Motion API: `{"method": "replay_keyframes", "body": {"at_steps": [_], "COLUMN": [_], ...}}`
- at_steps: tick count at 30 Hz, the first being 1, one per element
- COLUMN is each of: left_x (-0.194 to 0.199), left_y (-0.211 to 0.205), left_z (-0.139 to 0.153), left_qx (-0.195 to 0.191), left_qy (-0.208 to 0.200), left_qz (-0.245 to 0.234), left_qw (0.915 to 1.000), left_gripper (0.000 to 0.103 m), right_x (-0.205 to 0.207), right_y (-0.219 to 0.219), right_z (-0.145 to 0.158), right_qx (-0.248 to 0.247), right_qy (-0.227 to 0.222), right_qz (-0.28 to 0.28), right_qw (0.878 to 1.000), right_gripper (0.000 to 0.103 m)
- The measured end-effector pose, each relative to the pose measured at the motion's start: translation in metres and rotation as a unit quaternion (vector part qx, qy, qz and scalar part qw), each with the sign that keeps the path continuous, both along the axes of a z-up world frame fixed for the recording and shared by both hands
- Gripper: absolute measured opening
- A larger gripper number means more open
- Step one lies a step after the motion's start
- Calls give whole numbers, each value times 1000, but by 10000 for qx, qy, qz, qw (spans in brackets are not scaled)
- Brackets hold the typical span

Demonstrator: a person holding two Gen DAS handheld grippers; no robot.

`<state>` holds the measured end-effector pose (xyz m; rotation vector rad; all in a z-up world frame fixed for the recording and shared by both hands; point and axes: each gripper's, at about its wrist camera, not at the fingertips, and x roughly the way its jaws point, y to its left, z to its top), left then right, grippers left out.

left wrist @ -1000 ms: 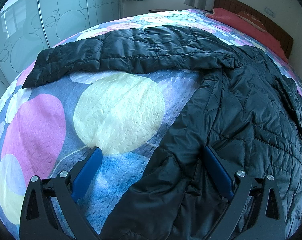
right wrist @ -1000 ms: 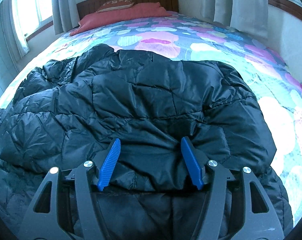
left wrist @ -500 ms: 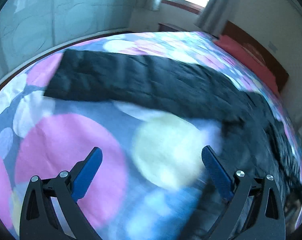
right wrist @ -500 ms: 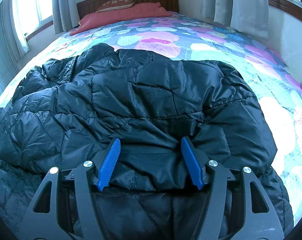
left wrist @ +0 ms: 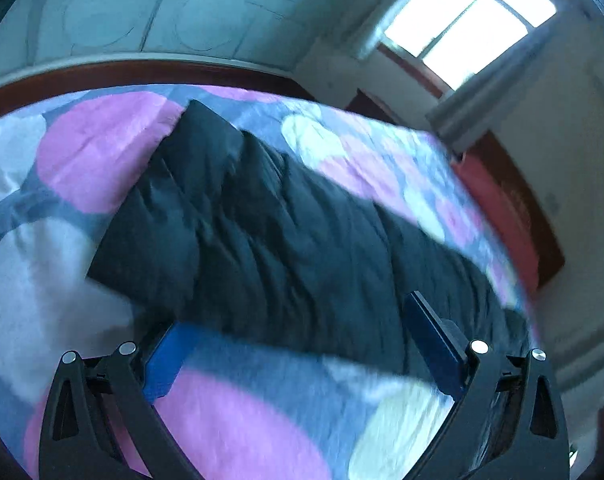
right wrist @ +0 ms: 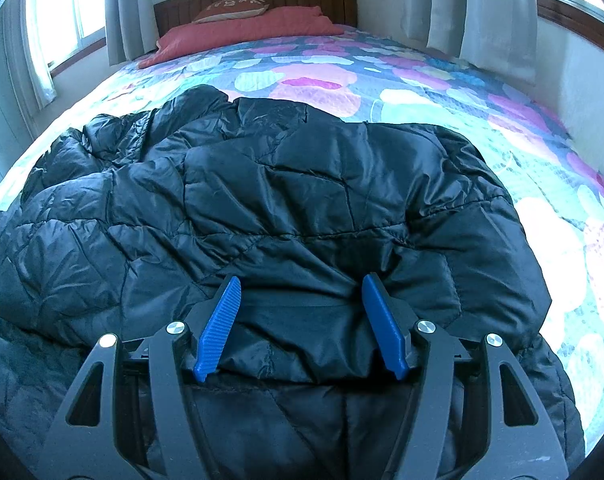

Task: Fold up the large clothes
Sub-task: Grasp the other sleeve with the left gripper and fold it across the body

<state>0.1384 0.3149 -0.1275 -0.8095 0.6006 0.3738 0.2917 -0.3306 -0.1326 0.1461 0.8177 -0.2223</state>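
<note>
Beyond jacket [right wrist: 285,208], red pillow [right wrist: 241,34]

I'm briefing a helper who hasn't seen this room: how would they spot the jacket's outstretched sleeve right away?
Start at the large bed with the bedspread of pink, white and blue circles. The black quilted puffer jacket lies across it, and from its bulk one long black padded sleeve stretches flat toward the bed's edge. It is the only narrow dark strip lying singly on the bright circles, ending in a squared cuff.
</note>
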Motion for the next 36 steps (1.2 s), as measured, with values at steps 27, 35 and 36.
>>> {"method": "replay_keyframes", "body": {"at_steps": [27, 35, 36], "left_x": [25, 76, 82], "left_y": [-72, -225, -241], "left_z": [112, 132, 131], "left_qx": [1130, 1529, 1557], "left_qy": [-729, -829, -810], "left_qz": [-304, -1904, -2052], "left_qw": [9905, 9662, 9629], "left_gripper": [7, 7, 7], "right_x": [-2, -4, -5], "right_y": [2, -3, -4], "right_z": [2, 5, 4], "right_qx": [24, 165, 186], "right_qy": [-37, -88, -98], "right_qz": [-1, 30, 36], "right_qw": [10000, 9998, 9998], "right_gripper": [63, 65, 65]}}
